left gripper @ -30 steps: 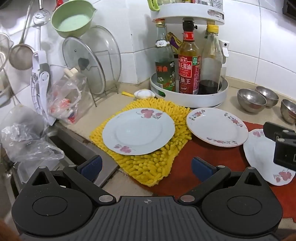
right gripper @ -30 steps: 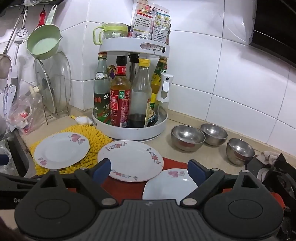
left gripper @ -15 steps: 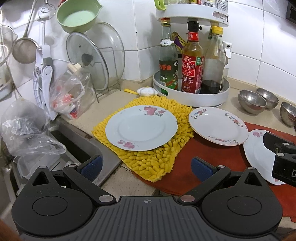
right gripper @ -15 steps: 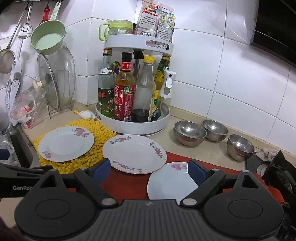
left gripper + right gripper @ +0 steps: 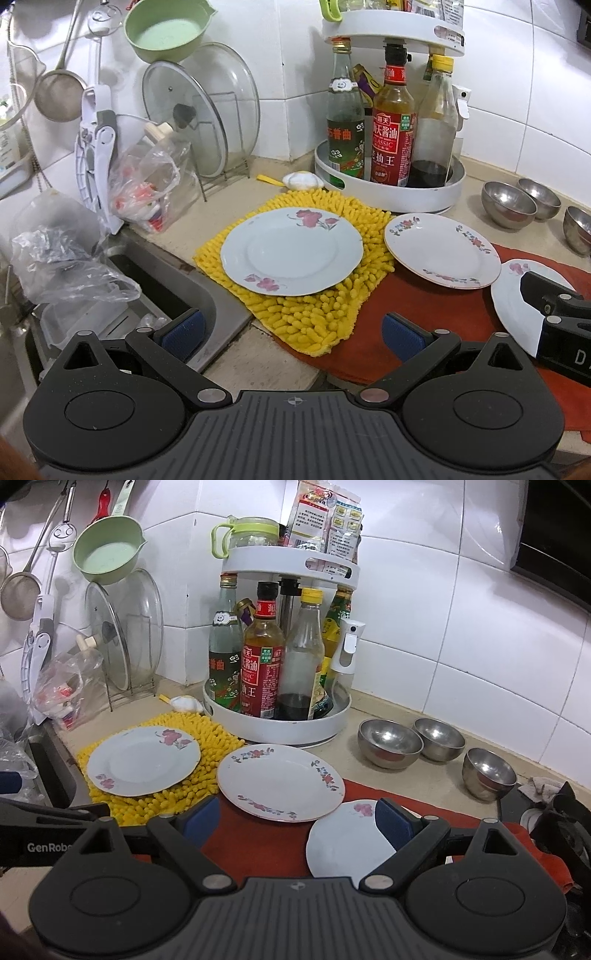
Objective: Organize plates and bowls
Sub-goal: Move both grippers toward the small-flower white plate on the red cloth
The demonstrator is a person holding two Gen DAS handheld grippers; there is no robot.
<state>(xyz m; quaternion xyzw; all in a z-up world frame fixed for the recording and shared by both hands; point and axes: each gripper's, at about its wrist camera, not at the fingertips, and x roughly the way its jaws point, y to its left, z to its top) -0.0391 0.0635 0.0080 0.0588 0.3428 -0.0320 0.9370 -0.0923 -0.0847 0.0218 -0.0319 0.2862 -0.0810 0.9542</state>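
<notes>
- Left gripper (image 5: 291, 330) and right gripper (image 5: 295, 821): fingers spread, empty (left body reads "GenRob").
- Three floral plates (image 5: 280, 781) at twelve o'clock; steel bowls (image 5: 389, 742) at two.
- Soy bottle (image 5: 262, 664) reads "CLASSIC".

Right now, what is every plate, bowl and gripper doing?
Left gripper: open, holding nothing.
Right gripper: open, holding nothing.
White flowered plate on the yellow shaggy mat: lying flat, empty.
Middle white plate with a flower border: flat, empty, partly on the red cloth.
Small white plate nearest the right gripper: flat on the red cloth, empty.
Three steel bowls: upright, empty, unstacked.
</notes>
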